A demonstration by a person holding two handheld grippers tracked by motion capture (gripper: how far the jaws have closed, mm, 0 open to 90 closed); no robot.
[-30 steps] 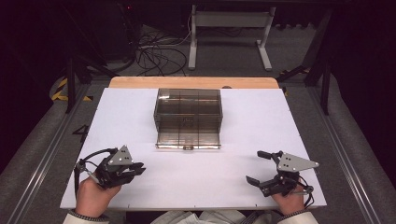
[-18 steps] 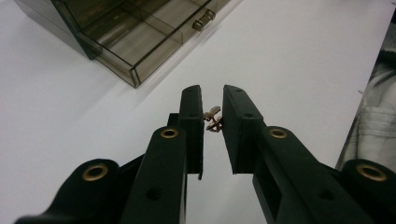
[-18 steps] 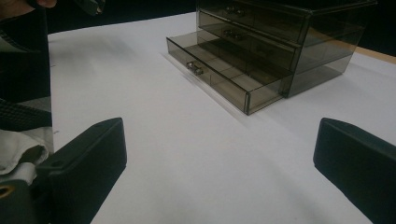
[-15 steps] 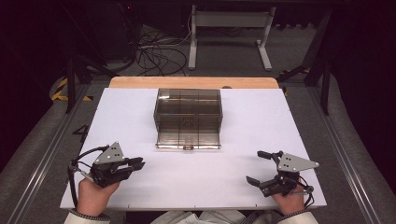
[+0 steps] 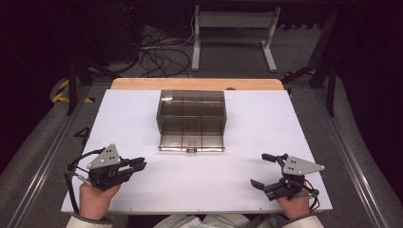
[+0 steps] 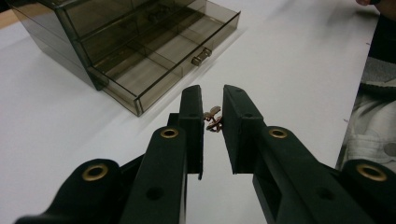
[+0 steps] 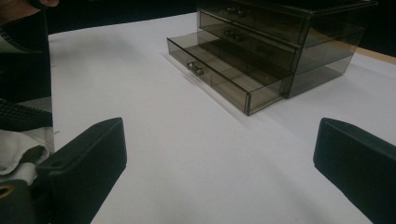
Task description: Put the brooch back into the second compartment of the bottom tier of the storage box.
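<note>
Barely legible: sm. coppery bit point(image 6: 213, 118) btwn left tongs point(image 6: 213, 135).

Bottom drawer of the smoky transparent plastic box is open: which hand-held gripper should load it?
Left. The left hand-held gripper pinches a small coppery trinket, ready for the open bottom drawer; the right hand-held gripper is open and carries nothing.

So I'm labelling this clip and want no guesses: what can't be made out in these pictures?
- Small coppery item in the left gripper, left gripper view: jaws cover most of it, so its kind is unclear.
- The same item, high view: too small to see at the left gripper.
- Upper drawers of the smoky drawer box, right gripper view: tinted fronts hide any contents.
- Right gripper, right gripper view: far jaw cut by the frame's edge.
</note>
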